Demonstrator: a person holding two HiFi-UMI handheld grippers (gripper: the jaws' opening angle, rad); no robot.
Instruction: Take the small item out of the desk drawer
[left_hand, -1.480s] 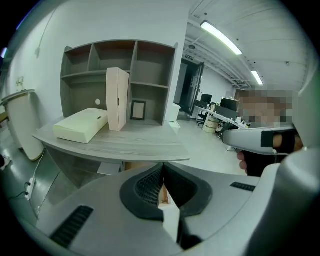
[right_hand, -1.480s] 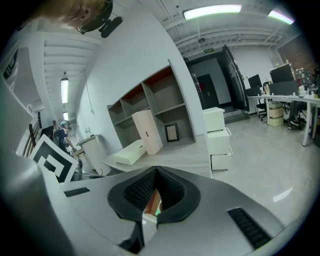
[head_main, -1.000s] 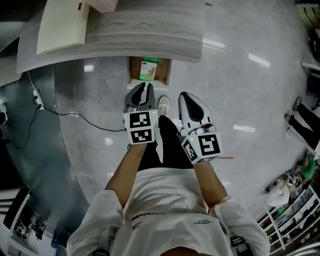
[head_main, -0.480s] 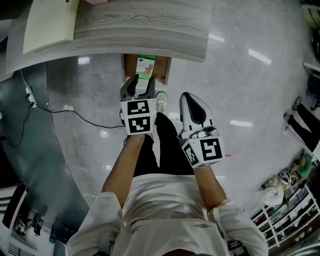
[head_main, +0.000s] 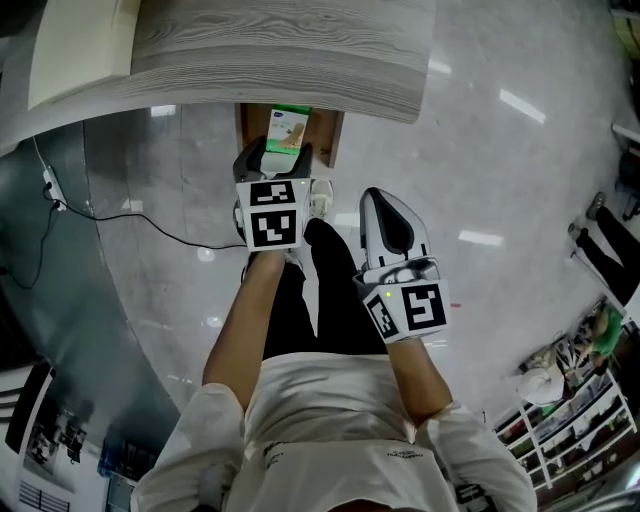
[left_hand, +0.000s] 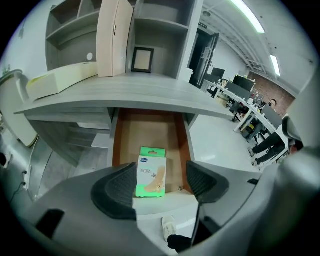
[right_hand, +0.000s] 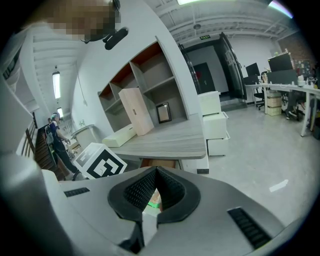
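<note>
The desk drawer (head_main: 322, 137) stands pulled out under the grey wood desk (head_main: 280, 50). On its brown bottom (left_hand: 127, 135) lies a small green and white packet (left_hand: 151, 172), also seen in the head view as a green packet (head_main: 288, 127). My left gripper (head_main: 272, 158) hovers just in front of the drawer's front edge. Its jaws are opening; the dark pads (left_hand: 117, 189) frame the packet without touching it. My right gripper (head_main: 391, 212) hangs lower right over the floor, its jaws closed tip to tip in the right gripper view (right_hand: 156, 172), holding nothing.
A cream box (head_main: 80, 50) lies on the desk's left end. A cream cabinet door (left_hand: 114, 37) and a small picture frame (left_hand: 142, 60) stand at the back. A black cable (head_main: 130, 225) runs over the shiny floor. My shoe (head_main: 321, 196) is below the drawer.
My left gripper has moved forward up to the drawer and its jaws have spread apart. The right gripper has barely moved.
</note>
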